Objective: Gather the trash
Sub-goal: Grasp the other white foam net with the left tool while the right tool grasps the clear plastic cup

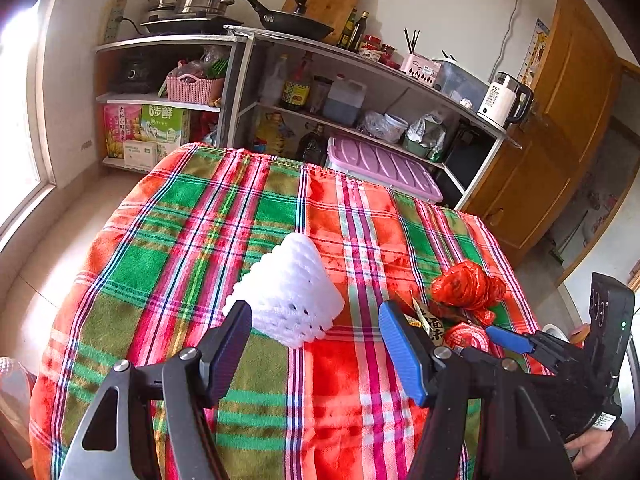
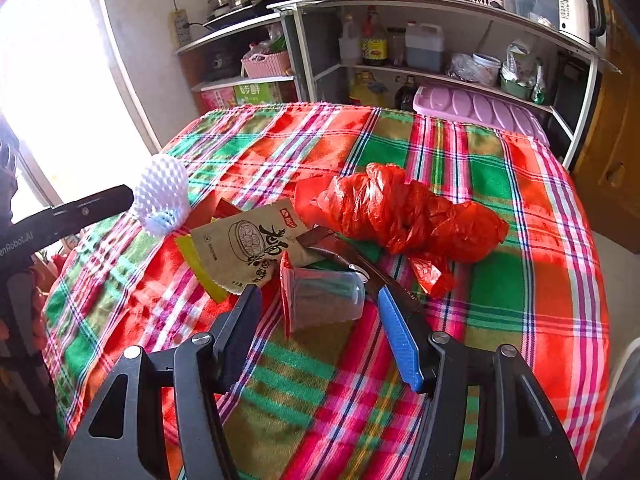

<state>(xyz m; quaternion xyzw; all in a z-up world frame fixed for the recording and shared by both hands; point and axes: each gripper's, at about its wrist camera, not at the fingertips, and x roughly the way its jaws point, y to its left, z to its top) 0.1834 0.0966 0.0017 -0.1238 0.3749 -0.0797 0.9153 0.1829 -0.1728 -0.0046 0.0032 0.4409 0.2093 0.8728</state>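
Observation:
A white foam fruit net (image 1: 290,290) lies on the plaid tablecloth (image 1: 208,240), just ahead of my open left gripper (image 1: 316,320), whose jaws stand either side of its near end. In the right wrist view the net (image 2: 162,196) sits at the far left. My right gripper (image 2: 318,304) is open around a clear plastic cup with a red lid (image 2: 320,300) lying on its side. Behind it lie a tan snack packet (image 2: 248,246) and a crumpled red plastic bag (image 2: 404,212). The bag (image 1: 466,284) and the right gripper (image 1: 516,342) show in the left wrist view.
Shelves (image 1: 360,92) with bottles, pans and a white kettle (image 1: 502,100) stand behind the table. A lilac bin lid (image 1: 380,168) sits by the table's far edge. A wooden door (image 1: 560,128) is at the right, a bright window (image 1: 16,120) at the left.

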